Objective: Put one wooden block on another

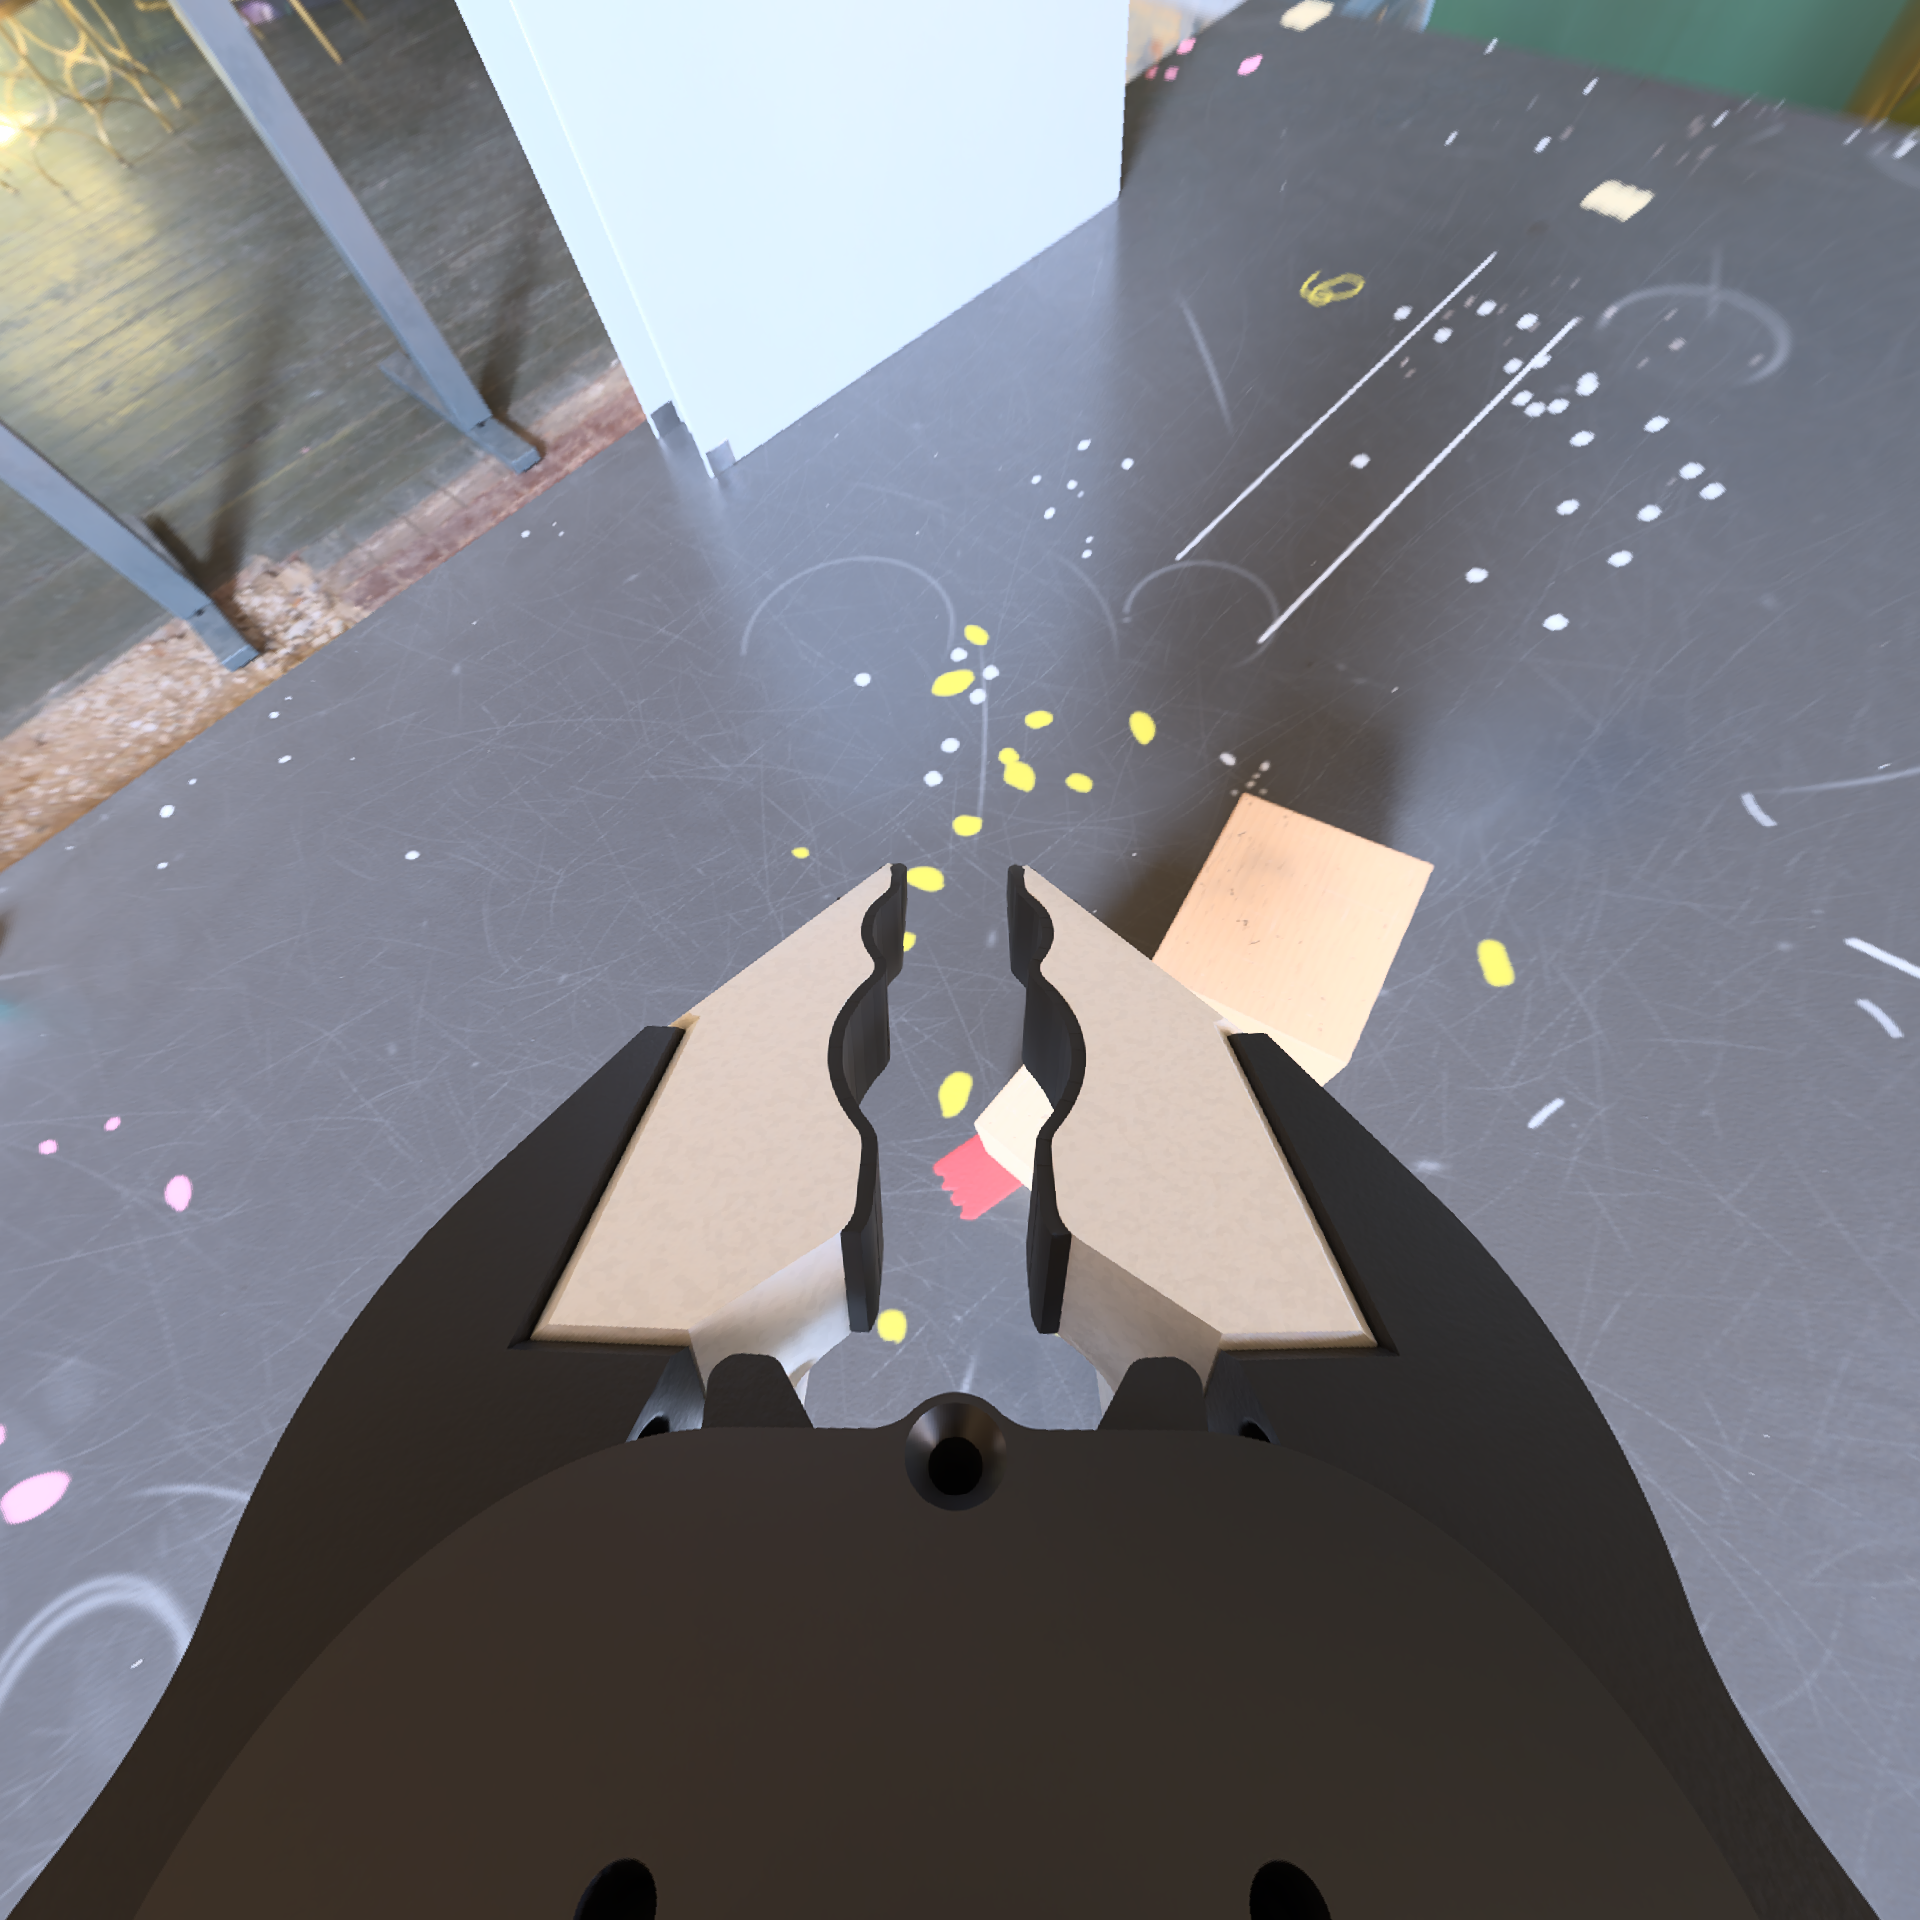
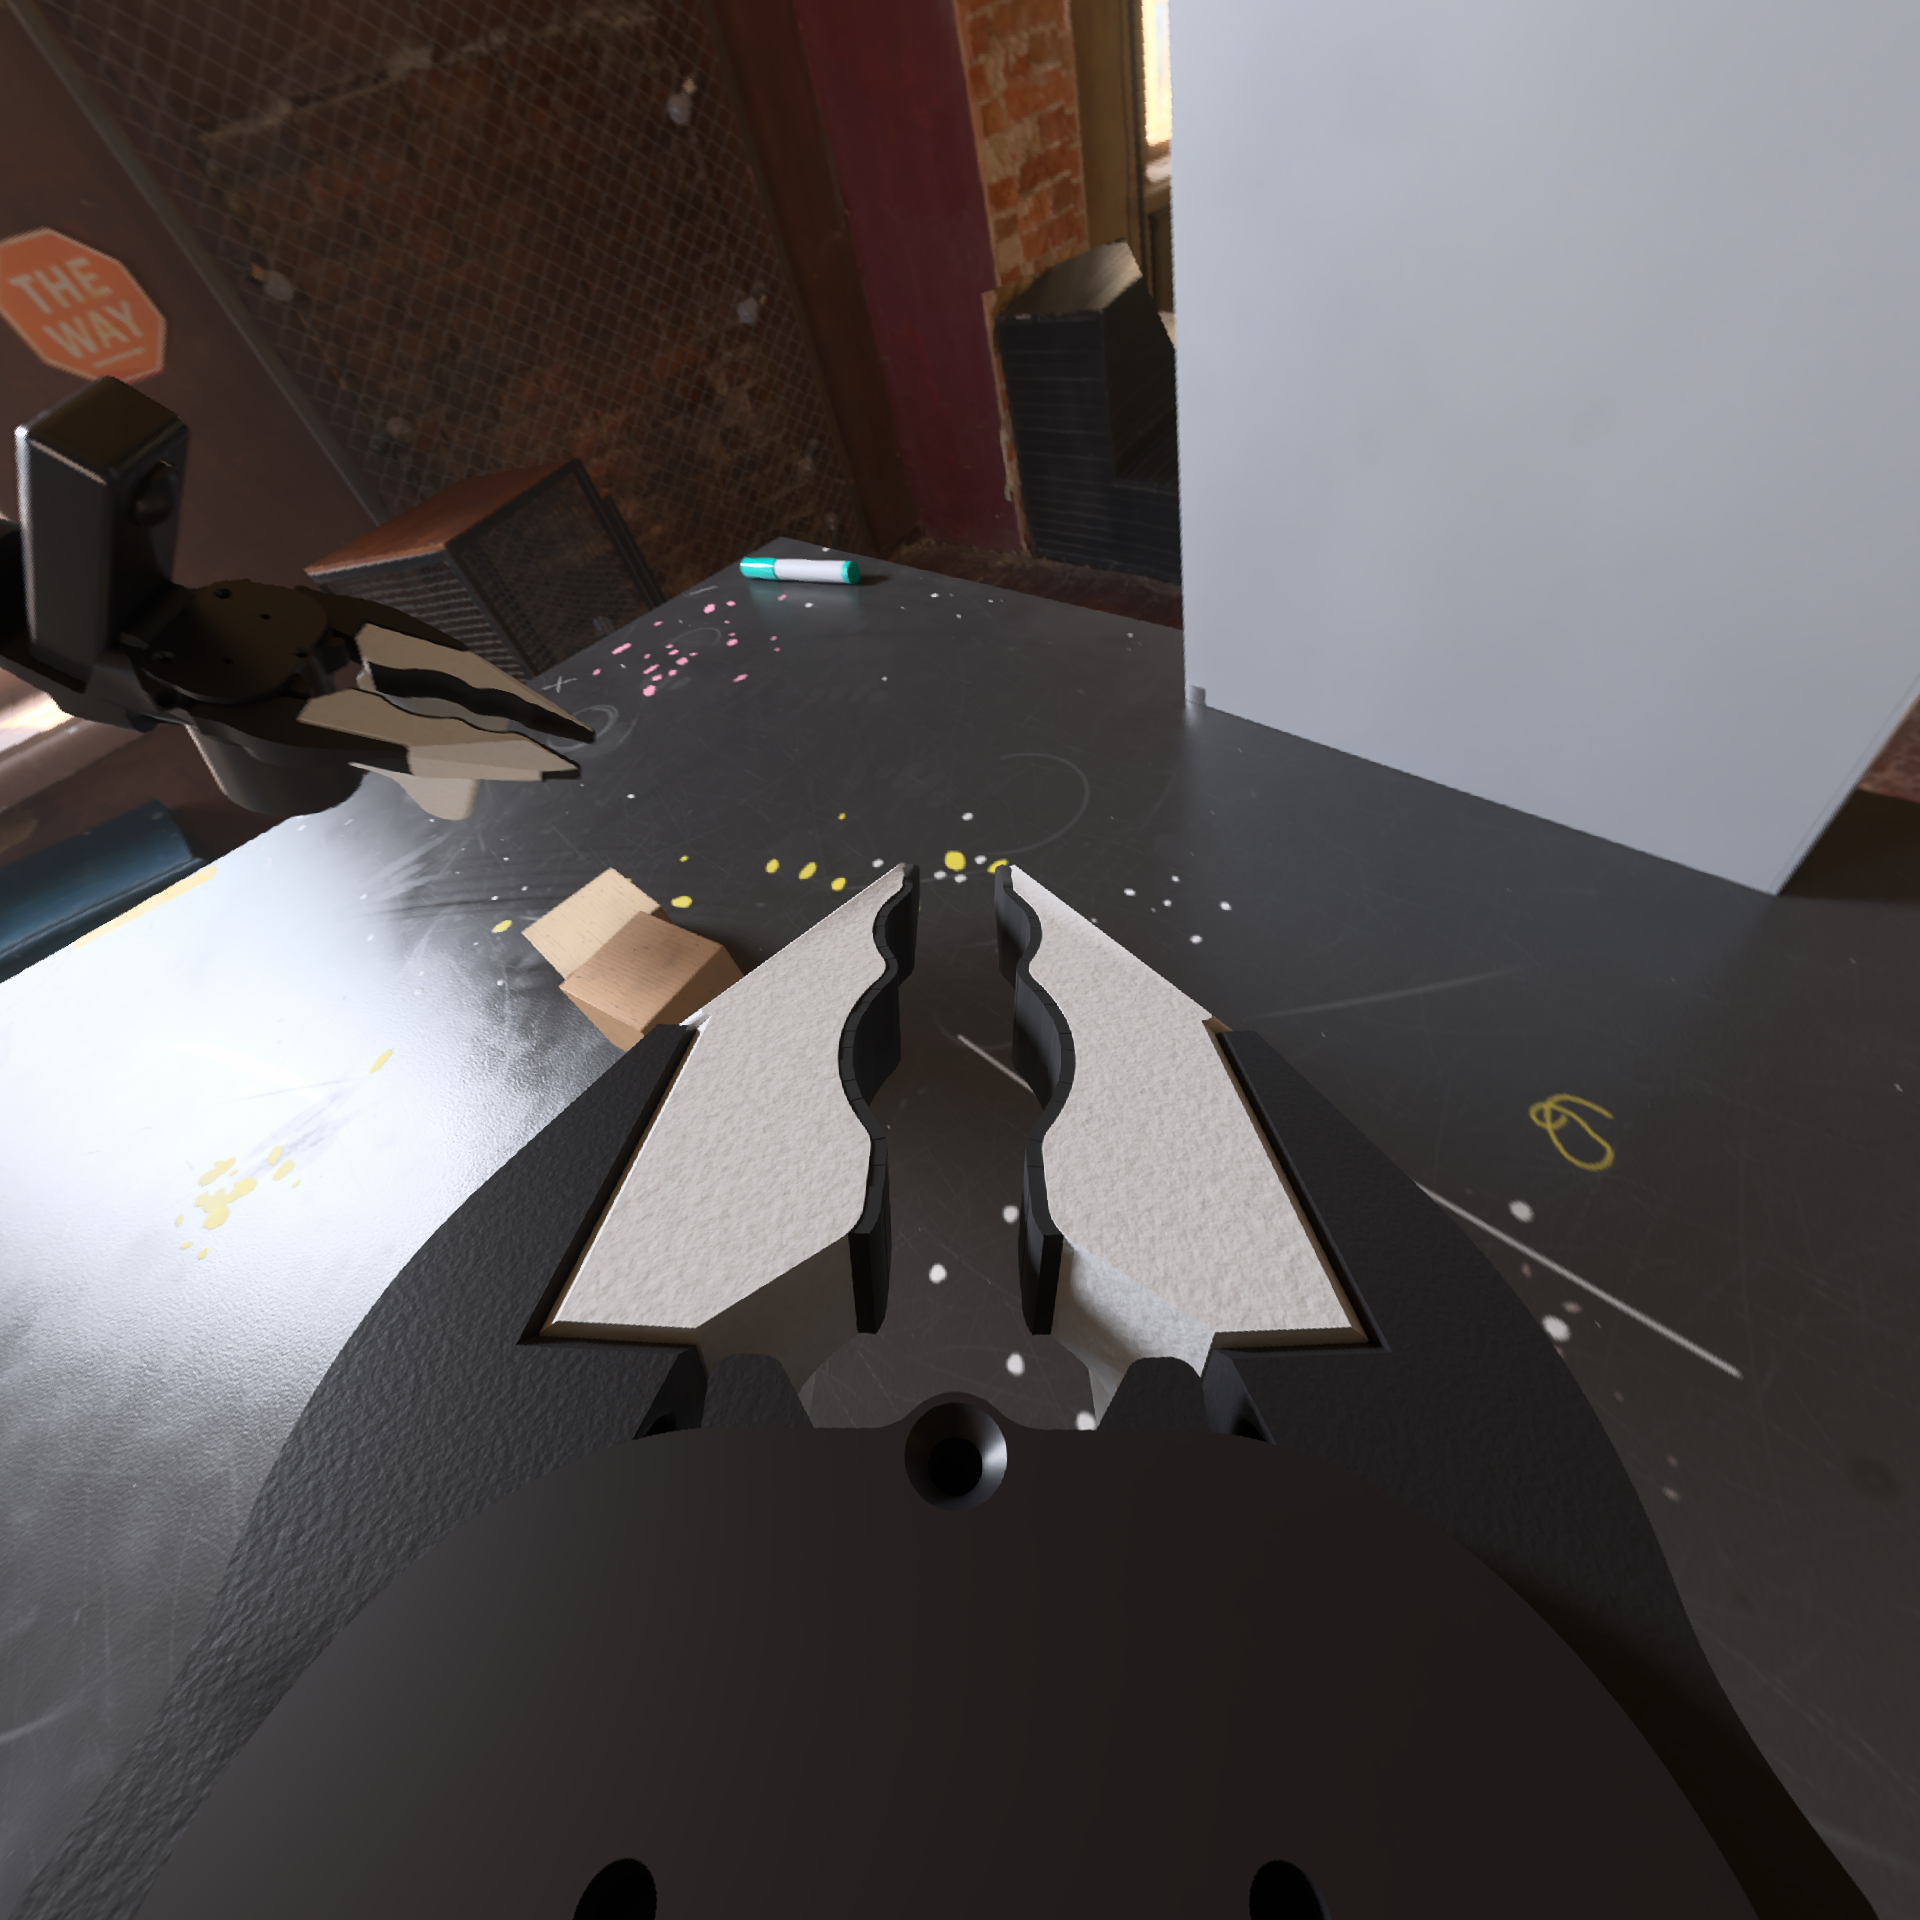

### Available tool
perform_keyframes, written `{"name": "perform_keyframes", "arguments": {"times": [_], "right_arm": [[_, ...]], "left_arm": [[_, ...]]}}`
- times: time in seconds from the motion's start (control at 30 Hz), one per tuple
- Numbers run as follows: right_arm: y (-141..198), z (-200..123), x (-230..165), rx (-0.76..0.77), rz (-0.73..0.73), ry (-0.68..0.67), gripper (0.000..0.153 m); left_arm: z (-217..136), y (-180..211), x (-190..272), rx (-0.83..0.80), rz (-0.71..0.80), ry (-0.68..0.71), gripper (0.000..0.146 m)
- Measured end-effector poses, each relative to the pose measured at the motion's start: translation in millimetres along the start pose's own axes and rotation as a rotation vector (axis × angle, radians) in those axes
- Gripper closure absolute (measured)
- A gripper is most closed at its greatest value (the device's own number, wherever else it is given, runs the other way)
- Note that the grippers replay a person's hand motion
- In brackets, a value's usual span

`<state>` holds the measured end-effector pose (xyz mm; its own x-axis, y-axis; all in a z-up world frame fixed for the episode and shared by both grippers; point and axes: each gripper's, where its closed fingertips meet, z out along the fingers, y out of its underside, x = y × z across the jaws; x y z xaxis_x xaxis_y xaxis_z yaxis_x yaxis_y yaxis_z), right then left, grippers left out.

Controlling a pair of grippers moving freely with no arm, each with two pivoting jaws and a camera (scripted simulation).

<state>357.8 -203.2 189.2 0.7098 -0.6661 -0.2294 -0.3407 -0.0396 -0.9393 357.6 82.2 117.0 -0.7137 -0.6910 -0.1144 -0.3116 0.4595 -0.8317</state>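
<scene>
Two pale wooden blocks sit touching on the dark table [image 1: 520, 935]. In the left wrist view the larger-looking block [image 1: 1294, 920] lies just right of my right finger, and a corner of the other block [image 1: 1010, 1127] shows between the fingers. In the right wrist view the blocks [image 2: 644, 971] [image 2: 594, 920] lie left of my left finger; I cannot tell whether one rests on the other. My left gripper [image 1: 957, 878] is open and empty above the table; it also shows in the right wrist view [image 2: 571, 753], hovering beyond the blocks. My right gripper [image 2: 956, 878] is open and empty.
A tall white panel [image 1: 831, 208] [image 2: 1507, 416] stands on the table's far side. A teal and white marker [image 2: 800, 569] lies near the far edge. The table edge [image 1: 312, 644] runs along the left, with floor and metal legs beyond it.
</scene>
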Motion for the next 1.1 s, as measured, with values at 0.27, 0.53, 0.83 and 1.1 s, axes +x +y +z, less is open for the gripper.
{"name": "perform_keyframes", "arguments": {"times": [0.27,0.53,0.83,1.1], "right_arm": [[16,-22,27,0.012,0.072,0.069,0.132],[12,-40,49,0.115,0.148,0.131,0.128],[18,-34,54,0.068,0.136,0.184,0.113],[20,-24,54,0.028,0.108,0.196,0.111]], "left_arm": [[-18,5,-1,0.165,-0.112,0.193,0.072],[-23,31,22,0.286,0.085,0.486,0.042],[6,62,39,0.113,0.237,0.645,0.035],[21,90,56,0.028,0.355,0.641,0.04]]}}
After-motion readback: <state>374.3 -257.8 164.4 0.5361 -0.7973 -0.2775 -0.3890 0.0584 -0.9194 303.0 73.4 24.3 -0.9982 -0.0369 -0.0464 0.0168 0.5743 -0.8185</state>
